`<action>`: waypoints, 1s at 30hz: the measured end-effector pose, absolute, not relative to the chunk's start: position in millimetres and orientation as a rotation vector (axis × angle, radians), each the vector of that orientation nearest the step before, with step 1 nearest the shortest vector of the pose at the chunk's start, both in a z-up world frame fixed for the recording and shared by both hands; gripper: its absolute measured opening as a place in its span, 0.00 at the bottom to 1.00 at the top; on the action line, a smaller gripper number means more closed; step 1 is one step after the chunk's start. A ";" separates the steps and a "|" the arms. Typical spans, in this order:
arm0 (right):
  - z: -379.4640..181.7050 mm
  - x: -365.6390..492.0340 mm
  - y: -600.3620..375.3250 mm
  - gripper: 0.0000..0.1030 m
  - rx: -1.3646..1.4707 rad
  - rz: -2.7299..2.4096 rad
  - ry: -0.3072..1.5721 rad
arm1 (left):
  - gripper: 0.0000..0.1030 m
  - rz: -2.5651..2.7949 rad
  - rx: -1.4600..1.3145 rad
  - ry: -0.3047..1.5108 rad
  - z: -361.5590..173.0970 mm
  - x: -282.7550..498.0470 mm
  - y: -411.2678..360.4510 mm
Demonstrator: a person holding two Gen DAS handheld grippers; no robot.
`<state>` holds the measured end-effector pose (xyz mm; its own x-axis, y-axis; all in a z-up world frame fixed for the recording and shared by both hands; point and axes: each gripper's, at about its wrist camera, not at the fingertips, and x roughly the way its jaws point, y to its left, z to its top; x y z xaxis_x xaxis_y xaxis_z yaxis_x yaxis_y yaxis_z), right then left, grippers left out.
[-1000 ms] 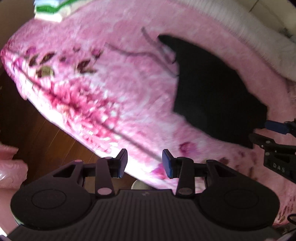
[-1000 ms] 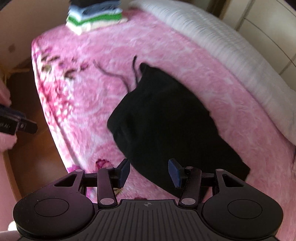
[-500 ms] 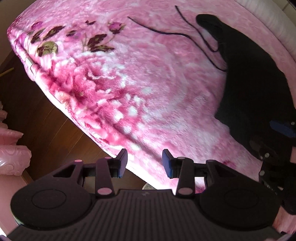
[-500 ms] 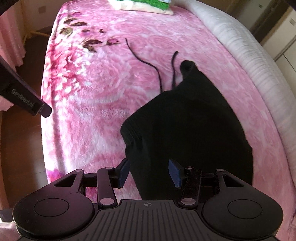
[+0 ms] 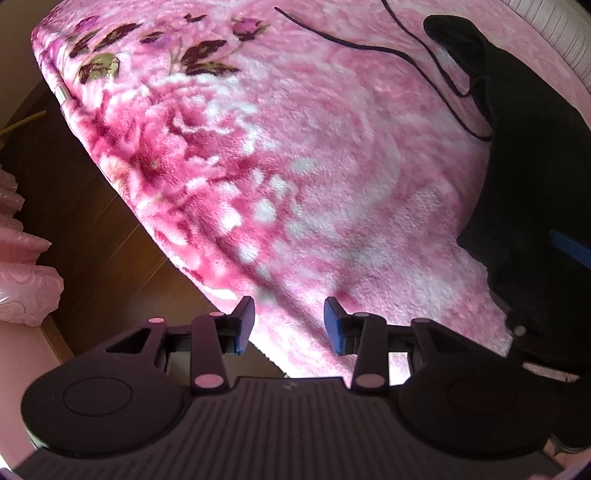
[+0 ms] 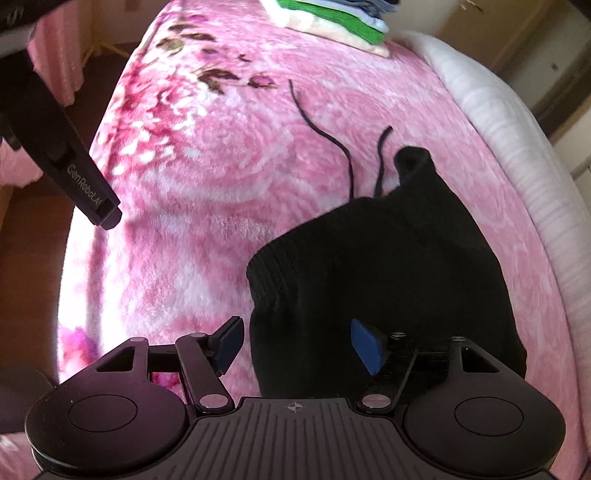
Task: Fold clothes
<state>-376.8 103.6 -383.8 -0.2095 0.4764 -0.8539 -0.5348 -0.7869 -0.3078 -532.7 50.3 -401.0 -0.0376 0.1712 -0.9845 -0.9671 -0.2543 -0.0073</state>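
- Right tool [image 6: 297, 345]: jaws opening, now visibly wider than half a second ago; nothing is pressed between the pads, though the near edge of the black garment [image 6: 388, 273] lies under the gap.
- Left tool [image 5: 289, 325]: jaws part-open and empty, the gap unchanged from the earlier frames; it hangs over the bed's near edge, closer to the pink floral blanket [image 5: 295, 166] than a second ago.
- Black garment: lies spread on the blanket, ribbed hem nearest the right tool, and fills more of the right view than before; in the left view it sits at the right margin.
- Two dark drawstrings [image 6: 332, 140]: trail from the garment's far end across the blanket.
- Stack of folded clothes [image 6: 332, 22]: at the bed's far end, well apart from the garment.
- White ribbed cover [image 6: 498, 122]: along the bed's far side.
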 end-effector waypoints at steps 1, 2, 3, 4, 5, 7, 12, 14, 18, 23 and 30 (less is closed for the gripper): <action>-389.3 -379.1 104.5 0.66 -1.419 2.035 0.042 | 0.35 1.484 -1.250 0.957 -401.7 -532.2 50.7; -394.9 -380.6 105.8 0.66 -1.426 2.031 0.015 | 0.35 1.486 -1.250 0.958 -402.3 -531.9 51.0; -400.8 -381.1 107.8 0.66 -1.432 2.028 -0.006 | 0.35 1.487 -1.250 0.959 -402.9 -531.8 51.3; -406.7 -381.5 109.8 0.66 -1.438 2.024 -0.027 | 0.35 1.488 -1.250 0.960 -403.2 -531.3 51.6; -411.5 -381.4 111.5 0.66 -1.440 2.024 -0.045 | 0.35 1.489 -1.249 0.961 -403.5 -530.7 51.8; -416.2 -378.8 113.6 0.66 -1.421 2.038 -0.064 | 0.35 1.491 -1.247 0.963 -404.0 -529.5 52.6; -415.6 -373.0 115.0 0.14 -1.433 2.123 -0.045 | 0.35 1.489 -1.248 0.968 -405.1 -519.4 52.9; -405.1 -361.1 125.5 0.06 -1.363 2.154 0.125 | 0.35 1.485 -1.240 0.970 -404.1 -513.3 52.4; -361.5 -284.0 170.2 0.04 -0.924 2.110 0.734 | 0.35 1.464 -1.204 0.967 -398.7 -495.9 51.5; -303.8 -125.9 206.8 0.03 -0.278 1.818 1.140 | 0.36 1.390 -1.158 0.915 -391.1 -456.8 52.8; -268.6 65.7 181.8 0.03 0.096 1.307 1.137 | 0.41 1.224 -1.125 0.836 -392.6 -380.5 47.7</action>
<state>65.7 181.8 -268.6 -0.1603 0.7852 -0.5982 -0.7009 0.3362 0.6291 -380.5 47.7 -392.6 0.1843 0.2807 -0.9419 -0.9795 -0.0263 -0.1995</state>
